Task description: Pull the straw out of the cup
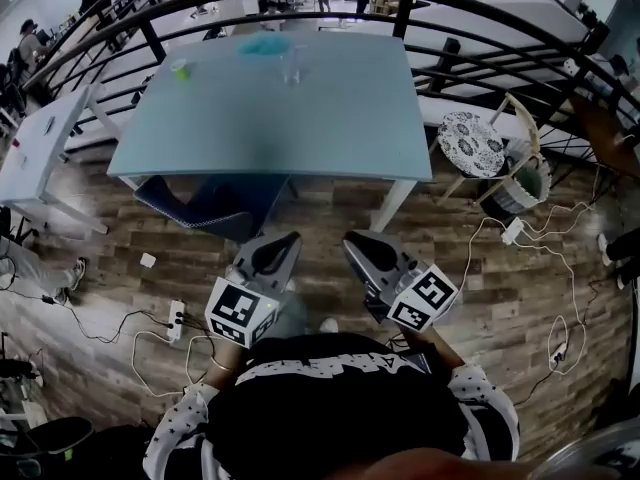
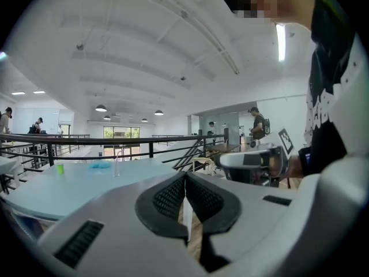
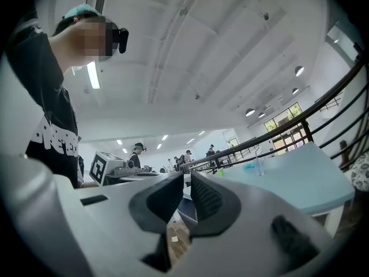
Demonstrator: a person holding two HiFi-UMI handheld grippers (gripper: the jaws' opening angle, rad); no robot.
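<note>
Toward the top of the head view, a clear cup [image 1: 292,68] stands on the far side of a pale blue table [image 1: 330,118], between a green cup [image 1: 180,68] and a blue object [image 1: 262,44]. Lower in frame, the left gripper [image 1: 283,243] and right gripper [image 1: 355,243] hang side by side over the wood floor [image 1: 480,298], well apart from the table.

At the left of the left gripper view, the straw [image 2: 120,153] rises from the cup; the jaws below are closed and empty.

Right of centre in the right gripper view, the cup [image 3: 259,167] stands far off; those jaws sit all but together, holding nothing.
</note>
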